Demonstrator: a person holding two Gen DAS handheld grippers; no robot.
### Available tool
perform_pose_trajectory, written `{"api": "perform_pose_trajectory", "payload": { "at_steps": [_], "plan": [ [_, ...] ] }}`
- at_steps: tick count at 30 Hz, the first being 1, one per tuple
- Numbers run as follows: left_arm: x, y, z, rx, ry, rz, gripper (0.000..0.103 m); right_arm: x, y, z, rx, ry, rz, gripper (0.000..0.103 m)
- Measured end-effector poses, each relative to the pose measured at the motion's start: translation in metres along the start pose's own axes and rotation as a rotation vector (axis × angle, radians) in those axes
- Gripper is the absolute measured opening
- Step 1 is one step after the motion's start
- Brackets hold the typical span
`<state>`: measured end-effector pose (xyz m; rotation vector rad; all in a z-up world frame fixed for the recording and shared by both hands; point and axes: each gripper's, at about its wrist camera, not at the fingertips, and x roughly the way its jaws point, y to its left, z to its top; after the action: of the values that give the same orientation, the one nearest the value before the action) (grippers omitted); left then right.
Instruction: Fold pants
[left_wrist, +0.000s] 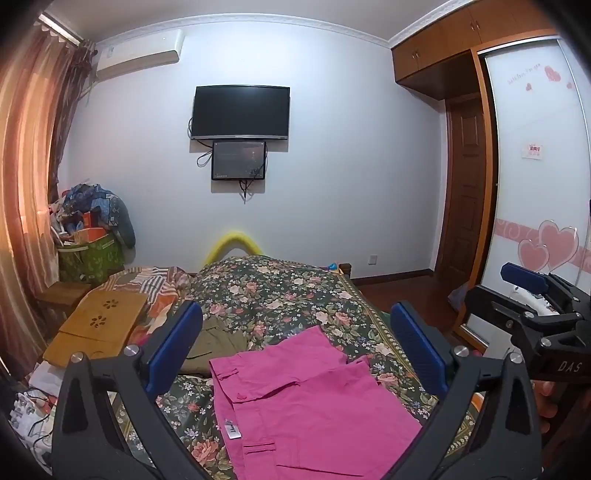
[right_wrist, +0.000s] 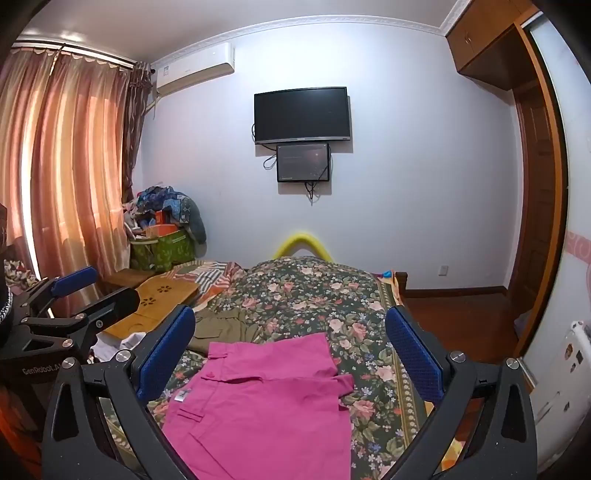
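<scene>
Pink pants (left_wrist: 310, 410) lie folded flat on the floral bedspread (left_wrist: 280, 291), waistband to the left with a white label. They also show in the right wrist view (right_wrist: 266, 402). My left gripper (left_wrist: 295, 339) is open and empty, held above the pants, blue pads wide apart. My right gripper (right_wrist: 291, 343) is also open and empty above the pants. The right gripper shows at the right edge of the left wrist view (left_wrist: 532, 291), and the left gripper at the left edge of the right wrist view (right_wrist: 74, 291).
Olive folded clothing (left_wrist: 218, 343) lies beyond the pants on the bed. A wooden lap tray (left_wrist: 96, 325) sits at the bed's left, cluttered bags (left_wrist: 92, 236) behind it. A TV (left_wrist: 240, 112) hangs on the far wall. A wardrobe (left_wrist: 535, 177) stands right.
</scene>
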<state>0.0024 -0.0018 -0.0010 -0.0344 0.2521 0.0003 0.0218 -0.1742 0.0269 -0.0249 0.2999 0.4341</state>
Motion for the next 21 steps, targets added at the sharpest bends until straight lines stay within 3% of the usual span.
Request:
{"api": "perform_pose_trajectory", "payload": {
  "at_steps": [21],
  "plan": [
    [-0.0010, 0.0030, 0.0003, 0.000, -0.005, -0.003, 0.103, 0.0014, 0.0006, -0.0004, 0.000, 0.000, -0.002, 0.103]
  ]
}}
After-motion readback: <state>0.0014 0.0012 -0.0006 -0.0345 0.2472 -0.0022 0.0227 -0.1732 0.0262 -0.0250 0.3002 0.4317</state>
